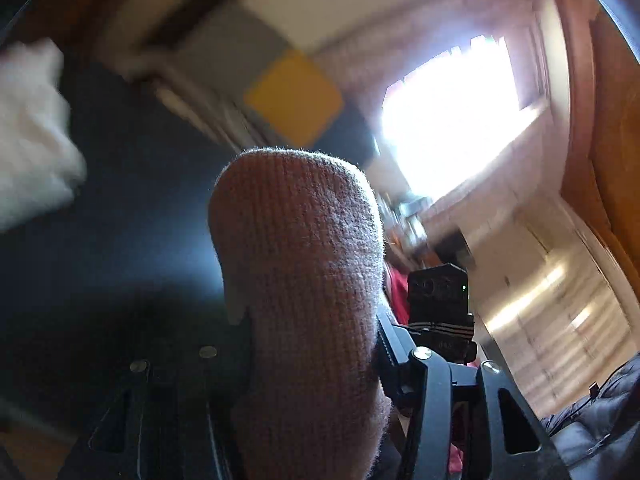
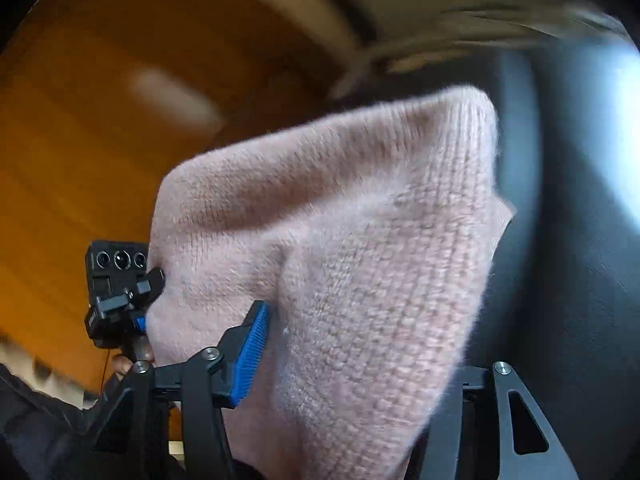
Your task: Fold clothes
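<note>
Presently, item: one pale pink fuzzy knitted garment [image 2: 352, 248], ribbed, soft and thick, held off the surface at two places. Left gripper [image 1: 308, 320]: a rounded, doubled fold of the pink knit stands up between its black fingers and fills the gap; the fabric hides the pads, so it reads as pinching the knit, though the contact itself cannot be seen. Right gripper [image 2: 360, 360]: a bulky bunch of the same knit sits in its jaws, with the blue ribbed pad [image 2: 250, 354] of one finger pressing against the cloth and the other finger covered by it; judged as clamped on the knit. Each wrist view shows the other gripper's black camera block close alongside, so the two holds are near each other. Surroundings: dark blue smooth surface [image 1: 132, 184] beneath, a white cloth [image 1: 32, 132] at the far left edge, a bright window [image 1: 452, 116], orange-brown wooden panelling [image 2: 100, 152]; all heavily blurred. Step in hand, as judged: the garment is being carried or swung over with both holds, mid-fold. Next move calls for: lowering the held edge onto the dark surface, keeping both pinches level so the fold lies square, then letting go and smoothing; thick knit may bunch if dropped early
</note>
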A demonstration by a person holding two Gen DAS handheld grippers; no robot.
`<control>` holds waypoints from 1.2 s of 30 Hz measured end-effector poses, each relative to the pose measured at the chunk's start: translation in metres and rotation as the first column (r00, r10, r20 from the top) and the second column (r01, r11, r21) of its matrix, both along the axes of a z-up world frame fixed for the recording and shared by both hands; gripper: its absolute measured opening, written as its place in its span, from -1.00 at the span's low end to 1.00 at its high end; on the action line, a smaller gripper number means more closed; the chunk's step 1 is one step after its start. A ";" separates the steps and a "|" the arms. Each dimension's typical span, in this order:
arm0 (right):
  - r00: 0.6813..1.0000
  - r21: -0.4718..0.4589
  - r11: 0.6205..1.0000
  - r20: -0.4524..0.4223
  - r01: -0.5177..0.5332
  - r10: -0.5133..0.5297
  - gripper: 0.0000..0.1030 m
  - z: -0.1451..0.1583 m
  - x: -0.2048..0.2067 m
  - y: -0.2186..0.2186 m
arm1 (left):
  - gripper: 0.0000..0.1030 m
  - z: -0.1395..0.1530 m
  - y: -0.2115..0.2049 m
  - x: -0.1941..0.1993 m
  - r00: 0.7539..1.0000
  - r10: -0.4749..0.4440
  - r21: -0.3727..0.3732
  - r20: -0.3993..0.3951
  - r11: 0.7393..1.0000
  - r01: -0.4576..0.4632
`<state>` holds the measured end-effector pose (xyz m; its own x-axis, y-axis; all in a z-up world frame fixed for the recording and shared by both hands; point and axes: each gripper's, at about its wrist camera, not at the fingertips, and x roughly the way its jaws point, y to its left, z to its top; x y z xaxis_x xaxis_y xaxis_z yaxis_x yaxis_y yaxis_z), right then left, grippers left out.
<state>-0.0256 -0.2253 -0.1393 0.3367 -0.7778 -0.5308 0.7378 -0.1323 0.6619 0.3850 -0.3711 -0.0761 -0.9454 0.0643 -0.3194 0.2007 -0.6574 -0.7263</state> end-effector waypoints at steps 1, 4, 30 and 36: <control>0.998 -0.026 0.998 -0.020 -0.059 0.059 0.09 0.013 0.012 -0.031 | -0.01 0.011 -0.013 0.022 0.998 0.058 -0.028 -0.019 0.998 -0.059; 0.978 -0.094 0.974 -0.061 -0.207 0.202 0.09 0.050 0.045 -0.118 | -0.01 0.042 -0.050 0.075 0.975 0.206 -0.095 -0.082 0.972 -0.213; 0.849 0.048 0.931 -0.395 -0.363 0.351 0.62 0.059 0.157 -0.398 | 0.11 -0.016 -0.210 0.217 0.645 0.729 -0.103 0.230 0.677 -0.729; 0.699 -0.104 0.842 -0.616 -0.530 0.364 0.64 0.125 0.207 -0.355 | 0.12 0.030 -0.199 0.184 0.665 0.739 -0.272 0.109 0.666 -0.695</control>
<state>0.1814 -0.5807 -0.0146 0.3924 -0.7441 -0.5407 0.9038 0.4210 0.0766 0.5692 -0.5705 -0.0456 -0.5862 -0.6894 -0.4256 0.7888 -0.3659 -0.4939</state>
